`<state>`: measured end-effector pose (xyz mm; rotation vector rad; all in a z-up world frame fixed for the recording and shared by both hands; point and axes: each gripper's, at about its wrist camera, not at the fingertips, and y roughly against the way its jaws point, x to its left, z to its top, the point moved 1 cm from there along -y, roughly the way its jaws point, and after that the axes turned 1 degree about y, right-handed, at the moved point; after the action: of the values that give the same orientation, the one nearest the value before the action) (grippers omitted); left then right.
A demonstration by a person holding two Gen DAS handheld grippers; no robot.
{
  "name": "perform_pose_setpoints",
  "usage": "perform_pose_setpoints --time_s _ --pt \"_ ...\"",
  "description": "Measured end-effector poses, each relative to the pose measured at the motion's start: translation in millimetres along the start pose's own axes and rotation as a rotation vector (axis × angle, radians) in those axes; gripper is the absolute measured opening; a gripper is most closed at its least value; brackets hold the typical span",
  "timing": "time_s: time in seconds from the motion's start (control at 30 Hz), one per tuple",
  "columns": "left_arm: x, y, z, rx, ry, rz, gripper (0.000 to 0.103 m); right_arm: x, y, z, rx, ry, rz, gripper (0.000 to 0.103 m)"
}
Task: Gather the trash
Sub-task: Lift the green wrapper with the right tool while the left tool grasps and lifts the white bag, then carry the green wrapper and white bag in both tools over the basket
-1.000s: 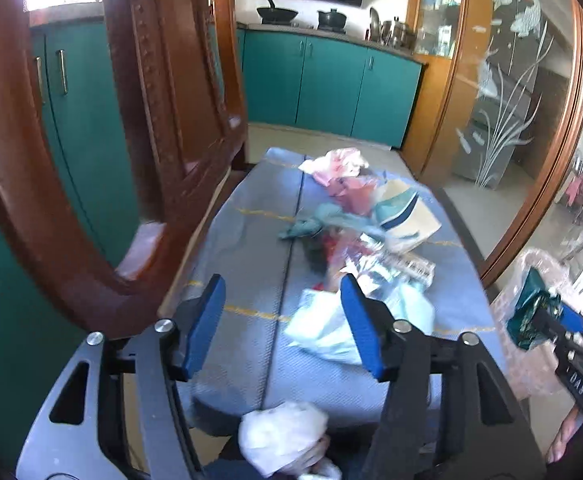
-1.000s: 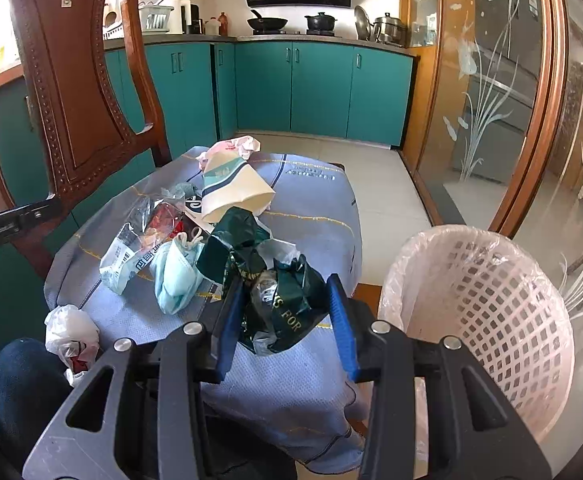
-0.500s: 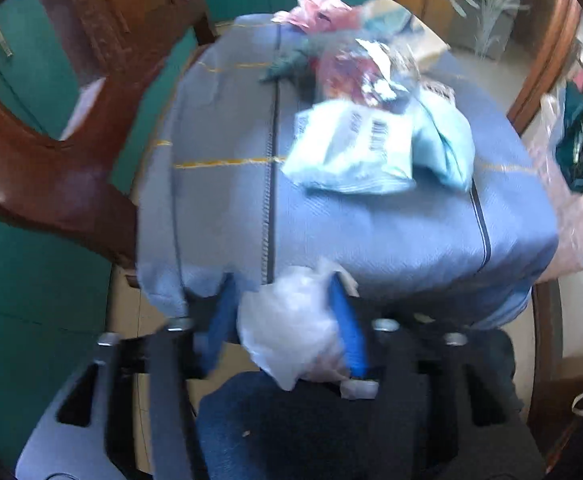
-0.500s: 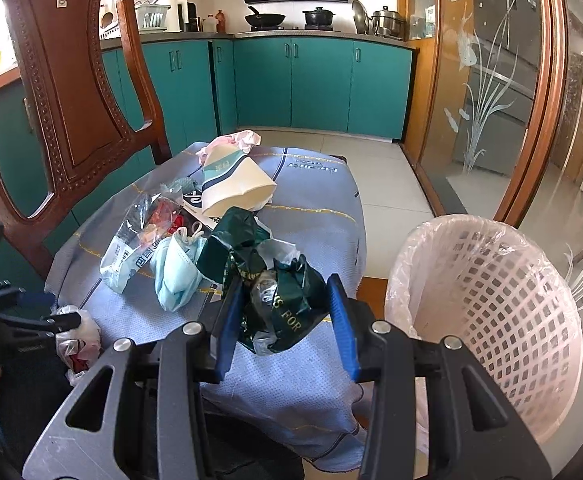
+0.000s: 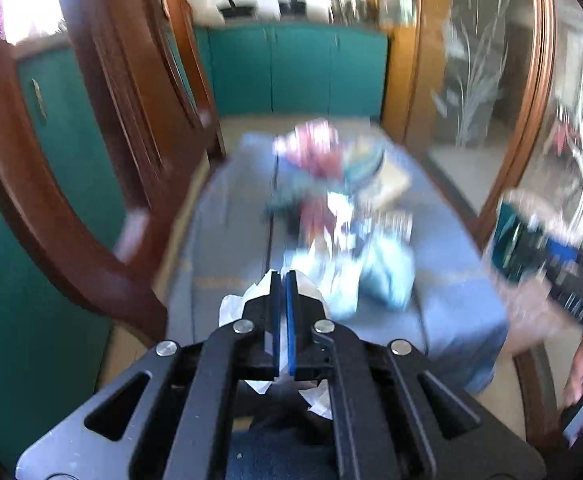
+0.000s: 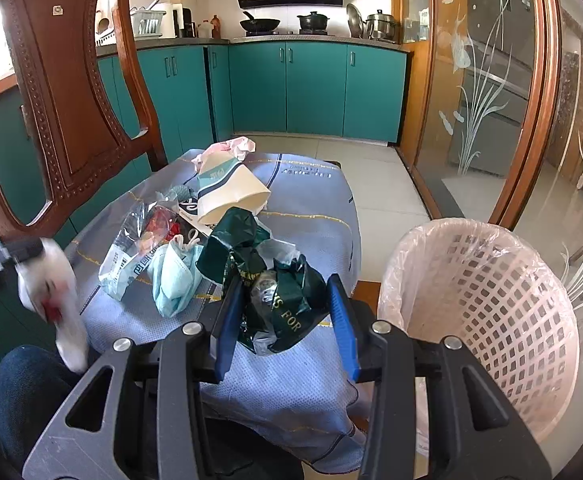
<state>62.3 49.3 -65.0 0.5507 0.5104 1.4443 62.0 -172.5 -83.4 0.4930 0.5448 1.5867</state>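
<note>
My left gripper (image 5: 282,280) is shut on a crumpled white plastic bag (image 5: 231,308) and holds it above the near end of the seat; the bag also shows in the right wrist view (image 6: 49,280), blurred. My right gripper (image 6: 281,292) is shut on a dark green plastic bag (image 6: 279,300) with gold lettering, held over the blue cushion (image 6: 311,216). Loose trash lies on the cushion: a clear printed wrapper (image 6: 129,256), a light blue face mask (image 6: 173,280), a paper cup (image 6: 231,196) and pink tissue (image 6: 235,145).
A pink lattice bin (image 6: 487,304) with a clear liner stands to the right of the cushion. A carved wooden chair back (image 6: 59,92) rises on the left. Teal cabinets (image 6: 315,88) and a glass door (image 6: 487,92) are behind. A jeans-clad knee (image 6: 31,384) is at lower left.
My left gripper dipped to the white bag at the seat's near edge, closed on it and lifted it. My right gripper held the green bag almost still.
</note>
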Motion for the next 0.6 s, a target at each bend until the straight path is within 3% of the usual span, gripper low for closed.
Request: perform_pose_setpoints --time_s 0.27,0.6 --pt "-14 38 27 -0.197 -0.006 0.105 0.003 4 8 4 -0.026 0.017 -0.003 0.042" --pt "-22 51 34 -0.234 -0.025 0.107 0.003 15 31 17 -0.084 0.041 0.003 0.042"
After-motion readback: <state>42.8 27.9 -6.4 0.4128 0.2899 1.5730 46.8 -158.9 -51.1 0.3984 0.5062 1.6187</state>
